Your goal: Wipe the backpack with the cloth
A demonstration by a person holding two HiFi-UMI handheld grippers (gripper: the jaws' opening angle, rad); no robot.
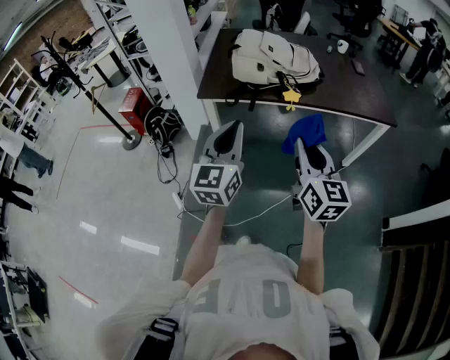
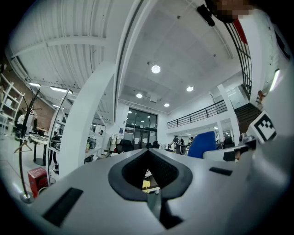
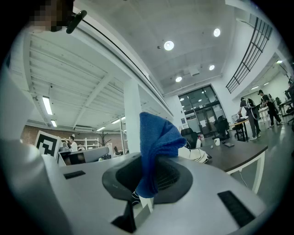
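Note:
A white backpack (image 1: 275,59) lies on the dark table (image 1: 365,95) ahead, with a yellow tag (image 1: 290,98) hanging off the table's front edge. My right gripper (image 1: 302,144) is shut on a blue cloth (image 1: 305,132), held in the air short of the table; in the right gripper view the blue cloth (image 3: 154,151) stands up from between the jaws, and the backpack (image 3: 197,155) shows beyond it. My left gripper (image 1: 226,133) is beside it, jaws closed, nothing held. In the left gripper view its jaws meet at the tips, and the blue cloth (image 2: 202,144) shows to the right.
A white pillar (image 1: 169,53) stands left of the table. A black bag (image 1: 163,125), a red box (image 1: 135,107) and a stand with a round base (image 1: 131,141) sit on the floor at left. A white cable (image 1: 246,218) runs across the floor. Office chairs (image 1: 355,17) stand beyond the table.

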